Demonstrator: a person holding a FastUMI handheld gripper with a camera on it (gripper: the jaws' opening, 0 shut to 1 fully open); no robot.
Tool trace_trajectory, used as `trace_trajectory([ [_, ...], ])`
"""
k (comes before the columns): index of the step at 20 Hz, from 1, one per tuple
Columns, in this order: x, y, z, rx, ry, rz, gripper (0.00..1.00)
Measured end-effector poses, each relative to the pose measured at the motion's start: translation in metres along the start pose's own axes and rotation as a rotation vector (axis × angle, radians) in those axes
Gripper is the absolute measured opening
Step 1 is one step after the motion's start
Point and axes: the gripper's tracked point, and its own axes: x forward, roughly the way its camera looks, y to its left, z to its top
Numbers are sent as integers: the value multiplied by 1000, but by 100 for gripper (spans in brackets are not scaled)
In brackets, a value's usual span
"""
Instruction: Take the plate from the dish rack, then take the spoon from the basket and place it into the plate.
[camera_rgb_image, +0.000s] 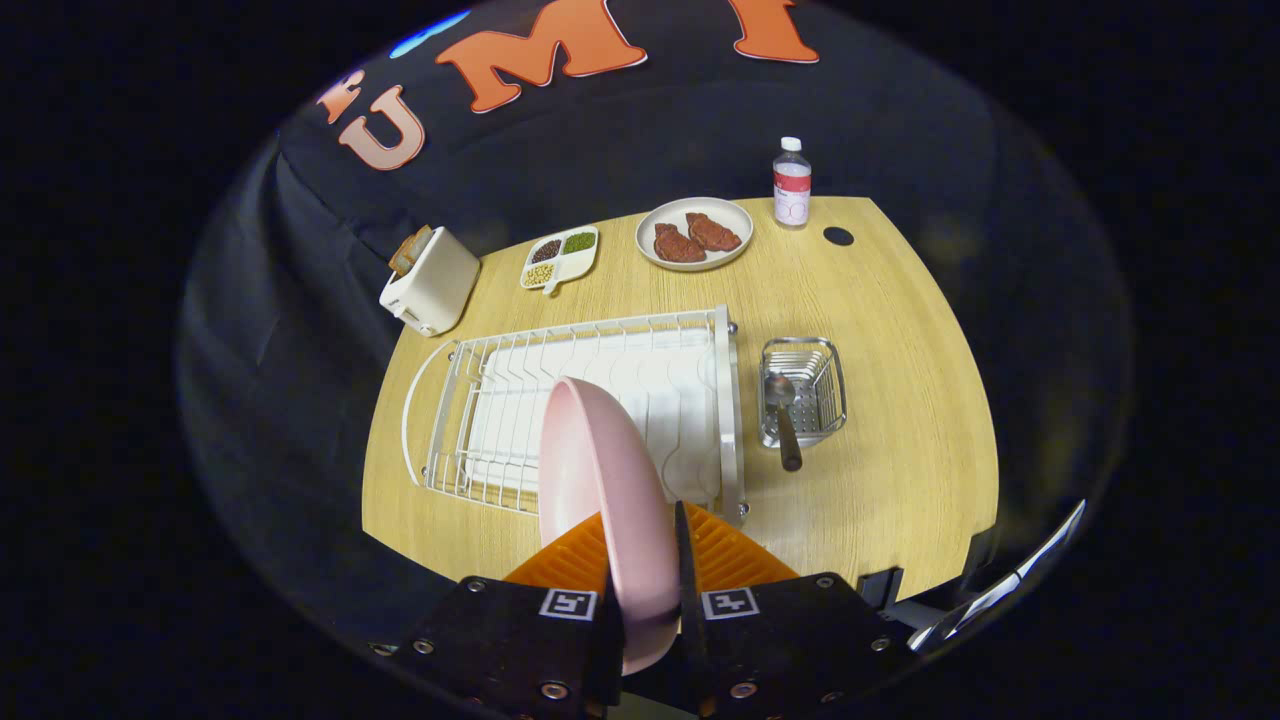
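Note:
A pink plate (600, 480) stands on edge between my fingers, lifted above the white wire dish rack (590, 400). My gripper (645, 525) is shut on the plate's rim, one finger on each side. To the right of the rack stands a small metal basket (803, 390) on the wooden table (900, 400). A spoon (782, 415) lies in the basket with its bowl inside and its dark handle sticking out over the near wall.
At the back of the table are a white toaster (430, 282) with bread, a divided dish of beans (560, 257), a plate with two pieces of meat (694, 234) and a small bottle (791, 183). A dark round hole (838, 236) marks the tabletop near the bottle.

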Motion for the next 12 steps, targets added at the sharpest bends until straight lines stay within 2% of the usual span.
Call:
trace_trajectory([
  [6,6,-6,-53,70,7,90,24],
  [12,33,-17,-108,142,53,122,24],
])
